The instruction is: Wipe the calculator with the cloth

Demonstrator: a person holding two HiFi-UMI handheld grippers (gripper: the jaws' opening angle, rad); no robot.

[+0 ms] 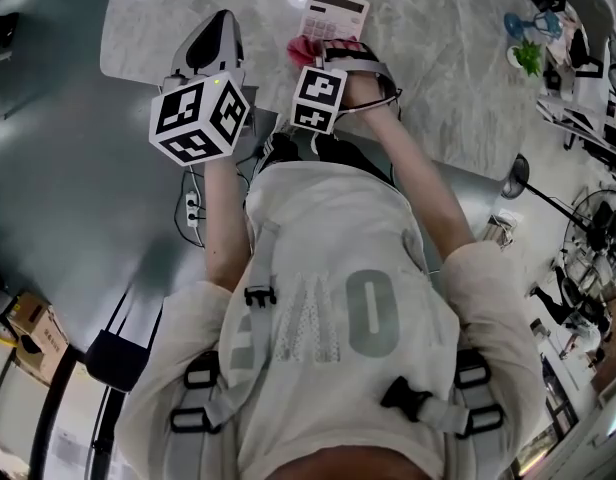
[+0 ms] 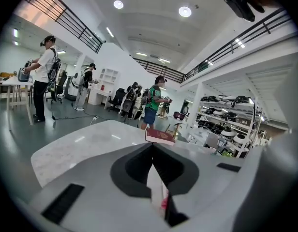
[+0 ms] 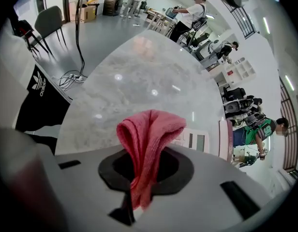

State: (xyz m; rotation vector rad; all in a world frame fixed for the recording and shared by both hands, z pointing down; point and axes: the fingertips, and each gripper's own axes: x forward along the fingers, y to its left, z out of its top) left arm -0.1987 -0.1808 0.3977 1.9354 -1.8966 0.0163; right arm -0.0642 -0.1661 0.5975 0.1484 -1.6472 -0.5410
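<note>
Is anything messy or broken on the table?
Nothing looks wrong. The calculator lies flat on the marble table, with no damage that I can see. The pink cloth is only scrunched up because the right claw pinches it. The left claw is shut and empty.

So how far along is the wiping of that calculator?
Done: the pink cloth is picked up, pinched in the right gripper's shut jaws. In hand: that gripper holds the cloth at the near edge of the calculator on the marble table; whether they touch I cannot tell. The left gripper is shut, empty and off to the side. Left: the wiping itself, it seems.
</note>
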